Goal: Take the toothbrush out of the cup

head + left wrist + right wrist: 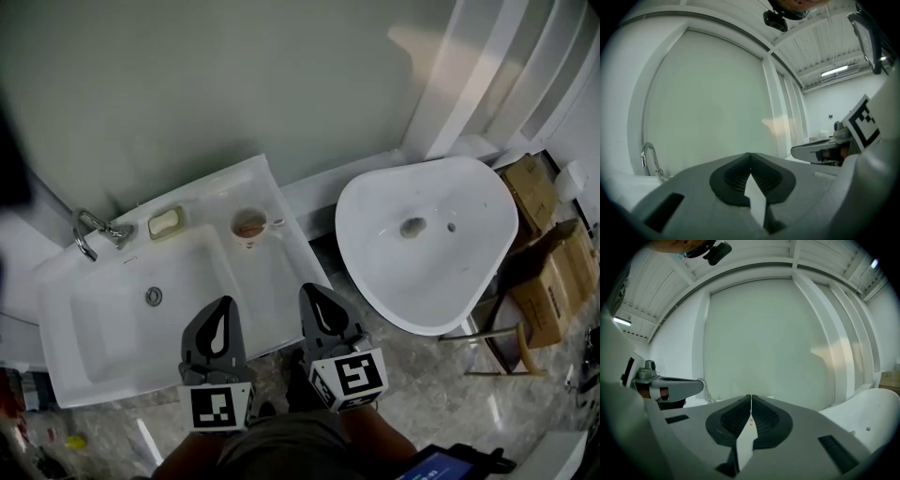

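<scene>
Head view, largest item first: pale green wall panel (216, 75) fills the 12 o'clock half of the frame. Below it, a white rectangular sink (94, 356) sits at 8 o'clock, tilted in frame, with its drain near the centre of the bowl. A white rounded basin (469, 272) lies at 3 o'clock, separate from the sink. Cardboard boxes (553, 272) stand just beyond the basin at the right edge. Left gripper (222, 311) and right gripper (317, 298) lie side by side at 6 o'clock, both pointing toward 12 o'clock over the near rim of the sink. In the left gripper view the left gripper (750, 161) has its ribbed pads meeting at the tips, with nothing between them. In the right gripper view the right gripper (751, 401) is likewise closed to a hairline and is empty. Chrome faucet (91, 231) sits on the sink's far-left corner at 10 o'clock. Soap dish (166, 222) is on the back ledge, between faucet and cup. Cup (249, 226) stands upright on the same ledge, at 1 o'clock from the left claw and 11 o'clock from the right, near both but touching neither. Reddish-orange contents show inside the cup. The toothbrush itself cannot be made out at this size.
</scene>
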Tool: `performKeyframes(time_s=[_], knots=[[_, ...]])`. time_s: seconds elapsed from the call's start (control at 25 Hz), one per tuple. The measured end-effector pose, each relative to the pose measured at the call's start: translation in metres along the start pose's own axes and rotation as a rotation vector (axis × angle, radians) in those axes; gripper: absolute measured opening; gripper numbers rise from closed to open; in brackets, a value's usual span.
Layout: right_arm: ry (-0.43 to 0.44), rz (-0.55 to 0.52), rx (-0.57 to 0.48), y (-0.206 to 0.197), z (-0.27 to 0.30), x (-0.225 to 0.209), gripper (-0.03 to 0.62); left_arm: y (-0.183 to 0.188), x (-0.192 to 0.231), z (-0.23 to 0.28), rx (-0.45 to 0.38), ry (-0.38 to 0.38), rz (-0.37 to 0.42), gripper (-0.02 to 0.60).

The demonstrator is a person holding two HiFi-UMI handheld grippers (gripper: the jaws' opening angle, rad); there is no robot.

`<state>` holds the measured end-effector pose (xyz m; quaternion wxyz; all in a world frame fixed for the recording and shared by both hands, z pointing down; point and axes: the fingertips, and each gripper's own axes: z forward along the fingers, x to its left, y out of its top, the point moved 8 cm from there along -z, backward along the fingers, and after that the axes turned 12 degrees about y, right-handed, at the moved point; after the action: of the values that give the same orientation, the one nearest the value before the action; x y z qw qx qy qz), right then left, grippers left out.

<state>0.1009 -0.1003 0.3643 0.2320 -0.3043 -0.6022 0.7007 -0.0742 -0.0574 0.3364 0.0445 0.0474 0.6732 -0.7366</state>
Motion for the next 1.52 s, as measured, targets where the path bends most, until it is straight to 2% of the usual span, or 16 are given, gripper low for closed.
performKeyframes(time_s=[0.4,0.64,1.12,1.36,1.52], knots=[[0.091,-0.034,-0.039,0.037,0.044,-0.037,0.015,0.023,0.004,0.040,-0.054,0.096,0.010,0.011],[0.114,-0.048,-0.038,0.040,0.065,-0.044,0.015,0.025,0.017,0.052,-0.032,0.142,-0.016,0.011],[0.133,-0.025,0.045,0.020,0.115,-0.049,0.015,0.014,0.040,0.102,-0.031,0.116,-0.043,0.011],[0.144,0.014,0.096,0.001,0.134,-0.060,0.017,-0.003,0.043,0.126,0.031,0.091,-0.041,0.011],[0.191,0.057,0.138,-0.019,0.149,-0.061,0.020,-0.019,0.049,0.142,0.078,0.084,-0.040,0.011]])
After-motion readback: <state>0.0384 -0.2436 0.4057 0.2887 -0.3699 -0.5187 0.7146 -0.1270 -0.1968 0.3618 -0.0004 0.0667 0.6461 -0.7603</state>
